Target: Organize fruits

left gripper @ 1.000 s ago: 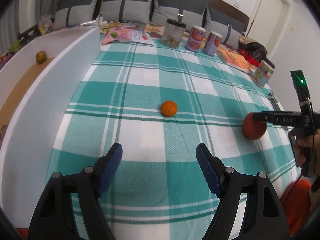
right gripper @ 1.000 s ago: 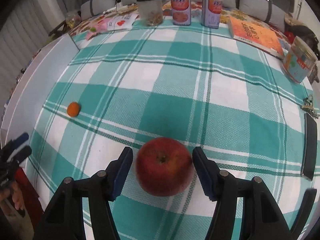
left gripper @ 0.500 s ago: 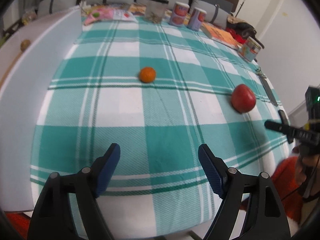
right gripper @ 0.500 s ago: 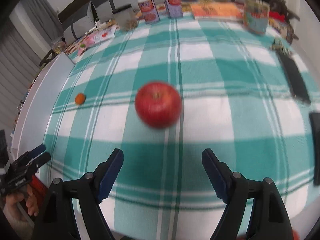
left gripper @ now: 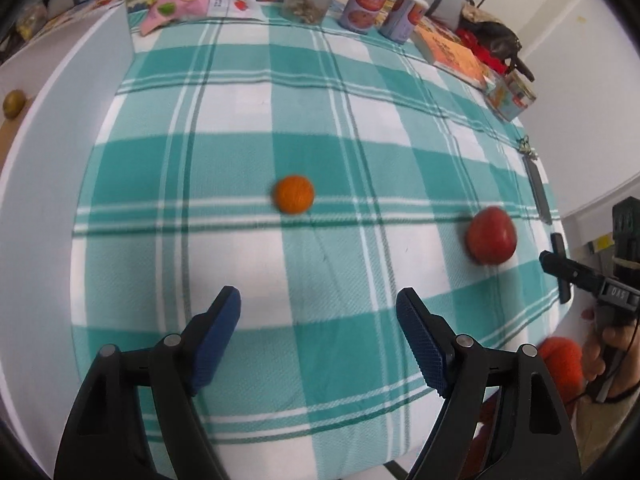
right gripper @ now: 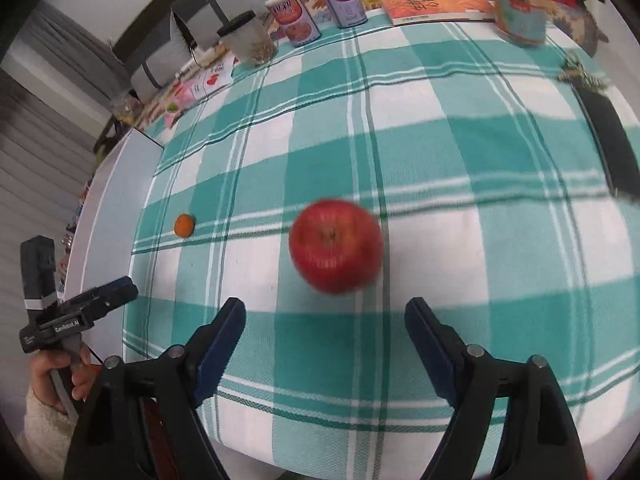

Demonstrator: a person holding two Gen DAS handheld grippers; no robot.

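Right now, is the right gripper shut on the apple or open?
Open. The right gripper has just been opening, nothing between its blue pads; the apple lies free on the checked cloth ahead of them.

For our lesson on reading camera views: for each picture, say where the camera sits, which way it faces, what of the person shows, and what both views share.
Left wrist: sits on the left gripper, looking down over the teal checked tablecloth; its open blue-padded fingers and the other hand show.
Right wrist: sits on the right gripper, facing the round red apple; its open fingers show, apple beyond them.
Shared: apple, small orange mandarin.
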